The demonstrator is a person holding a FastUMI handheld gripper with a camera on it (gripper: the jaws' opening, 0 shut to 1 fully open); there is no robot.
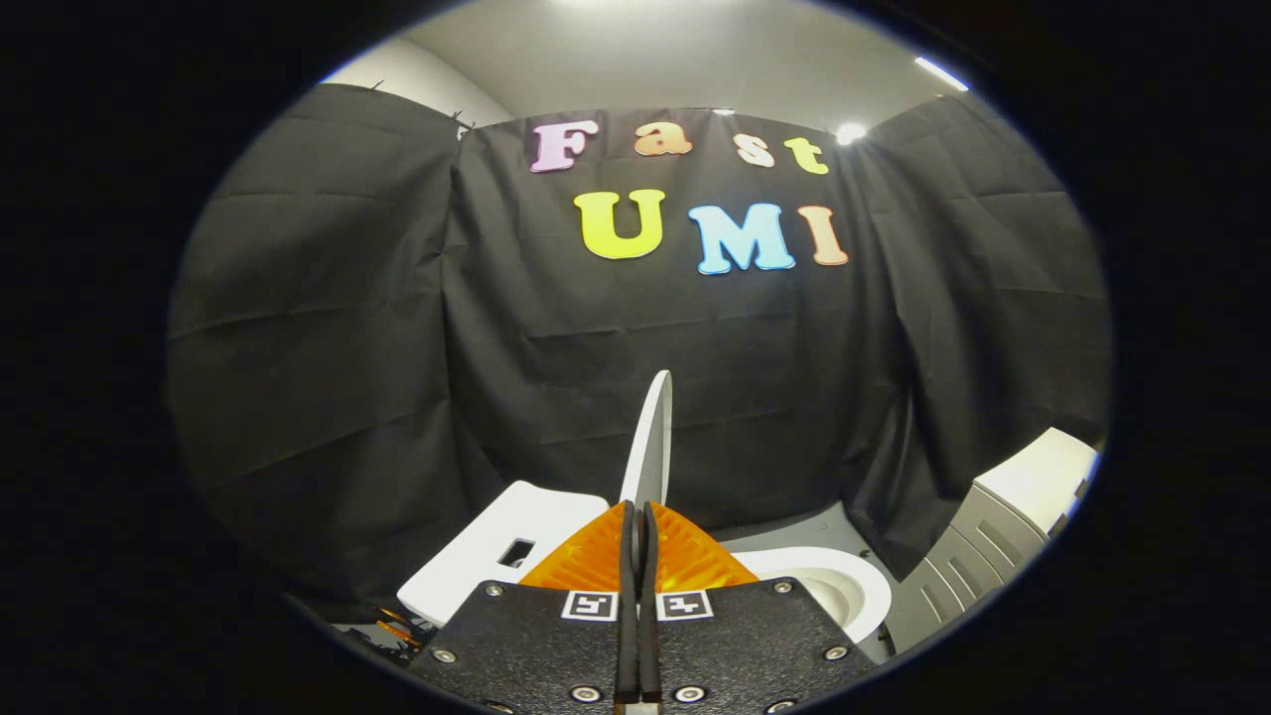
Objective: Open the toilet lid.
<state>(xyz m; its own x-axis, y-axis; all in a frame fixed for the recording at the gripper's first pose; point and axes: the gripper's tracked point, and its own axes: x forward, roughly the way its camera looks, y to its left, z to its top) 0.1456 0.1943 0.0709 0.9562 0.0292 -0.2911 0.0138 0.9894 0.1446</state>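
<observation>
The white toilet lid (652, 437) stands nearly upright and shows edge-on, rising straight out from between my fingertips. My gripper (638, 508) is shut on the lid's lower edge, with the two fingers pressed close together on either side of it. To the right of the fingers lies the white toilet bowl with its seat (832, 584), open to view. On the left of the fingers sits the white tank (496, 548) with a dark rectangular opening in its top.
A grey cabinet with drawers and a white top (1003, 516) stands to the right of the toilet. Black cloth walls close the booth behind and on both sides. Some cables lie low beside the tank (392, 626).
</observation>
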